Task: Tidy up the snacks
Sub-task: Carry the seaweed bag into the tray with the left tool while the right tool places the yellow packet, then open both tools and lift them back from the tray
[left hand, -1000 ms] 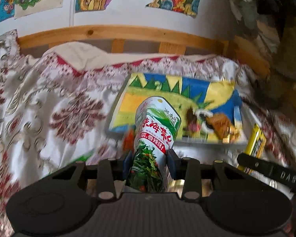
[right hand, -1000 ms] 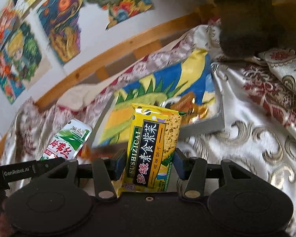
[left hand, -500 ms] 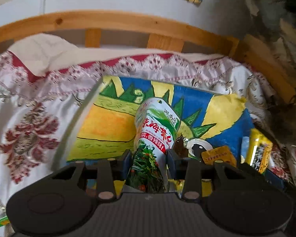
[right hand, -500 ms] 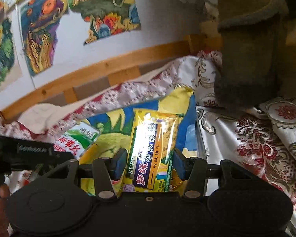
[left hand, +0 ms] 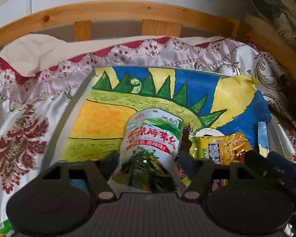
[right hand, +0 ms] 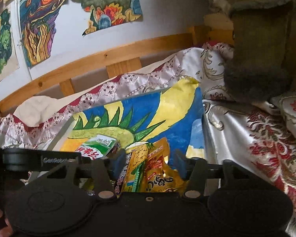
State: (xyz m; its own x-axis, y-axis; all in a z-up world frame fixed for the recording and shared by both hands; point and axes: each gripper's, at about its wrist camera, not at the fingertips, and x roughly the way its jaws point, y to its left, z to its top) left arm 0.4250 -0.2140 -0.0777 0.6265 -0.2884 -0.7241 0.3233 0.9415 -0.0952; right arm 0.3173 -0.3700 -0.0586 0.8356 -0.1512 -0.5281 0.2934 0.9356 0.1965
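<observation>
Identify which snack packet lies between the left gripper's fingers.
The white-and-green seaweed packet with red lettering; the yellow packet and gold packet lie to its right.

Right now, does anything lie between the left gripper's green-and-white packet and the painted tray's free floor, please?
Nothing visible: the painted tray is bare ahead of the green-and-white packet; the yellow packet and gold packet lie right of it.

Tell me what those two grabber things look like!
Both are black plastic. The left gripper has a ribbed grey-black body, two round discs, angled arms with silver screws and blue finger pads. The right gripper looks the same but with a smoother body. White lettering is printed on the left one's side bar.
</observation>
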